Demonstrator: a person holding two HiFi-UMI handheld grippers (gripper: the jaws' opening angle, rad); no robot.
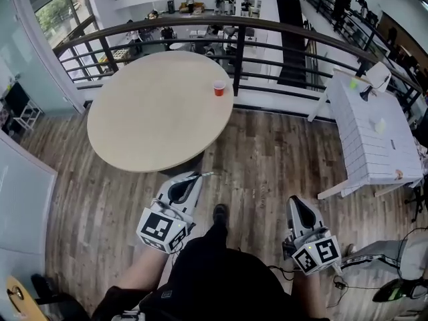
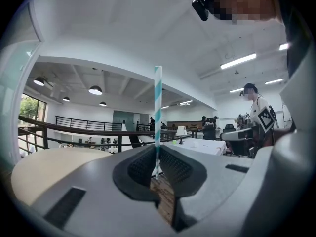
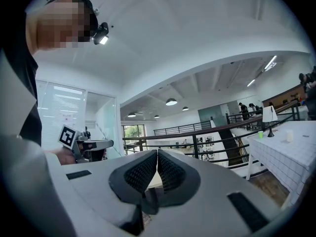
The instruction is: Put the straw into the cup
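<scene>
The striped straw (image 2: 158,117) stands straight up, pinched between the jaws of the left gripper (image 2: 158,153). The red cup (image 1: 219,88) sits near the far edge of the round table (image 1: 147,119), well apart from the straw. The right gripper (image 3: 157,154) is squeezed closed with nothing in it. Both grippers are held low over the wood floor (image 1: 267,166), near the person's legs.
</scene>
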